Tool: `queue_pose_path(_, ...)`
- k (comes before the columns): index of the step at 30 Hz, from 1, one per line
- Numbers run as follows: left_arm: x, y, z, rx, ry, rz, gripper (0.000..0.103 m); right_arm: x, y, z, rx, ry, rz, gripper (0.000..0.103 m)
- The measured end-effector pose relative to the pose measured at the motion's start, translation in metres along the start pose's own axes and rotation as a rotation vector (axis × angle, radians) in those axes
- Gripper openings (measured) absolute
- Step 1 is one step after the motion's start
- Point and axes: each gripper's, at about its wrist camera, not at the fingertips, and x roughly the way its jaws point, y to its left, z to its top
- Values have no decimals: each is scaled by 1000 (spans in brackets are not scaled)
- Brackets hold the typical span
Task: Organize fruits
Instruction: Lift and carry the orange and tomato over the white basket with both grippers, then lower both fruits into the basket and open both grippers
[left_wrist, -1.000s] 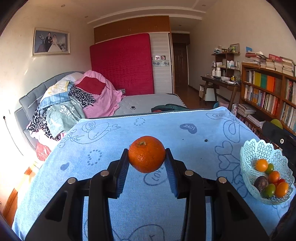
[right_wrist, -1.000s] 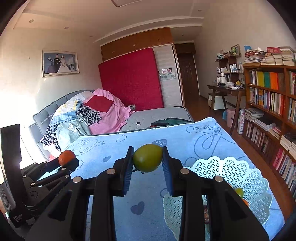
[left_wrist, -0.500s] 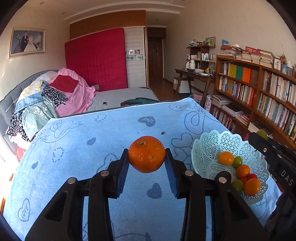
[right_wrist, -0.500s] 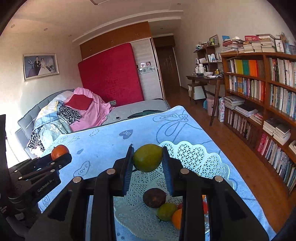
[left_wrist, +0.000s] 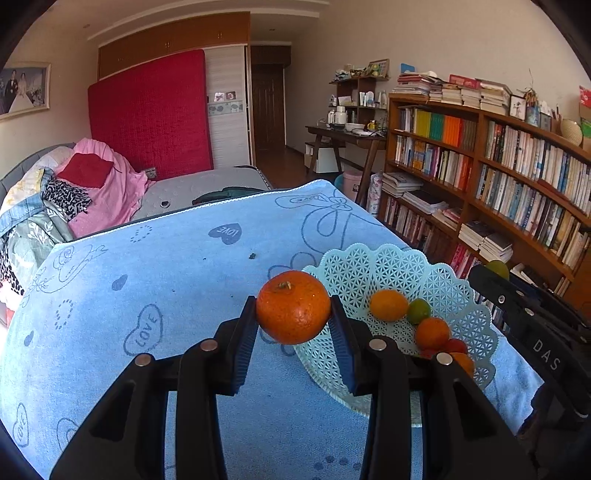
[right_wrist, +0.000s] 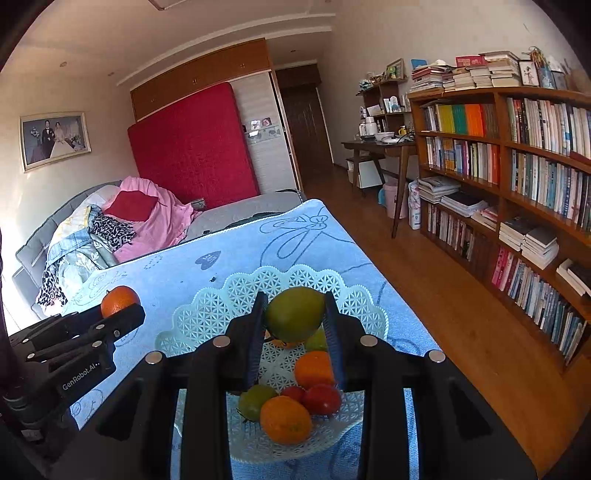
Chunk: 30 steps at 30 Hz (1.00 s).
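Observation:
My left gripper (left_wrist: 293, 308) is shut on an orange mandarin (left_wrist: 293, 306), held just left of the pale lattice fruit basket (left_wrist: 373, 266). From the right wrist view that gripper (right_wrist: 122, 302) and its mandarin (right_wrist: 119, 300) sit at the left, beside the basket (right_wrist: 207, 314). My right gripper (right_wrist: 295, 317) is shut on a green fruit (right_wrist: 295, 319), hanging over the basket's middle. Several orange, green and red fruits (right_wrist: 284, 419) lie in the basket below it. In the left wrist view the right gripper (left_wrist: 495, 271) comes in from the right edge with the green fruit (left_wrist: 496, 267).
A blue patterned cloth (left_wrist: 147, 277) covers the table; its right edge (right_wrist: 399, 295) drops to wooden floor. A bookshelf (right_wrist: 517, 177) lines the right wall. A bed with piled bedding (left_wrist: 74, 192) lies beyond the table's far edge.
Both grippers have swung right toward the basket with their fruits. The right one now hangs over the basket's middle; the left one has come up to its left rim.

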Motion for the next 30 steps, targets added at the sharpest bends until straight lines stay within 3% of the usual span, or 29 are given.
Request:
queue_pose_path(26,24,-42,-6,106,58,-101,39,2,-42,-21,55,51,-78,31)
queue_pose_path(28,24,-42,-7,108,58,-100,42,1,-40,-21,52,53,-75,31)
queue_pose_path(30,21,-40,-6,103,45,-95,58,1,-39,-22,49,56,-69,31)
